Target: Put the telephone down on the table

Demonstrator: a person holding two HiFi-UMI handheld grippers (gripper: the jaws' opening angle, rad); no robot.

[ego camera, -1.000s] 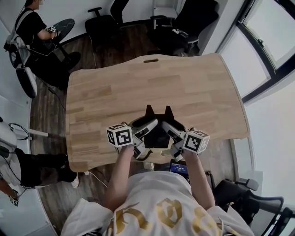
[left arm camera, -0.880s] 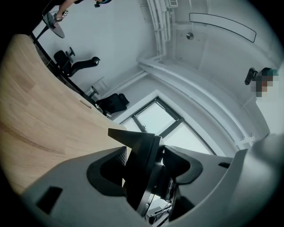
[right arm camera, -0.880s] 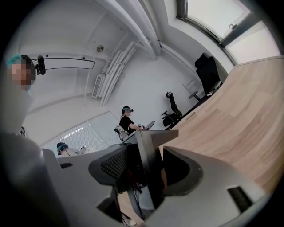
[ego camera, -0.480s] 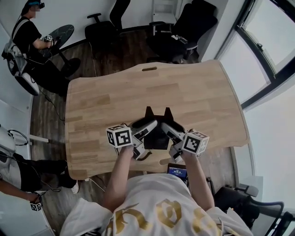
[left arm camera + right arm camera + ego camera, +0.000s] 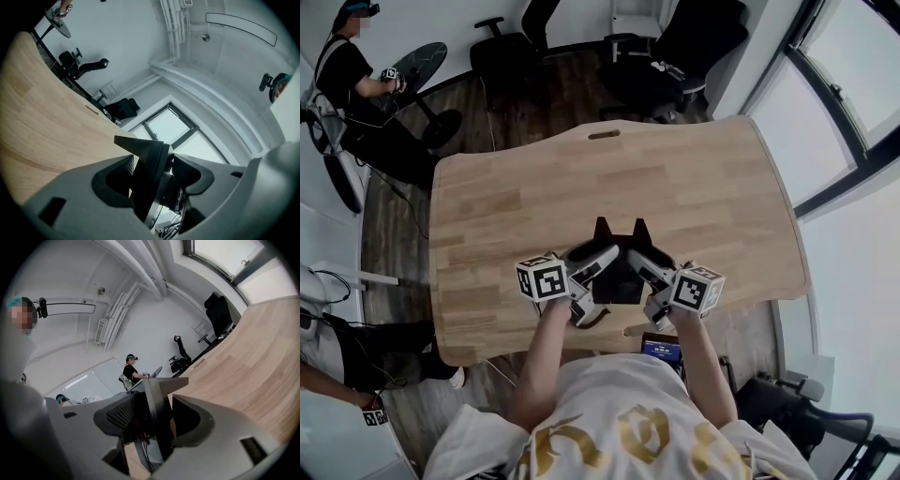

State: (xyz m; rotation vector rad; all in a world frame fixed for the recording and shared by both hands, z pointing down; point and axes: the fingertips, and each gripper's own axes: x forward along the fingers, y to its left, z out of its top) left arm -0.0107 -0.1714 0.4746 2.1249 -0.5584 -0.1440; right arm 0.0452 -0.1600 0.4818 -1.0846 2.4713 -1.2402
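The telephone (image 5: pixel 619 242) is clamped on its two sides by the left gripper (image 5: pixel 598 264) and the right gripper (image 5: pixel 645 266). Compared with a second ago, it is brought slightly further over the table (image 5: pixel 534 187). It is judged as not yet set down.

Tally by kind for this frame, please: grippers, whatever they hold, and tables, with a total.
Grippers: 2, the left gripper and the right gripper, both clamped on the telephone
Telephone: 1, black, held between them over the table
Table: 1, wooden
Total: 4
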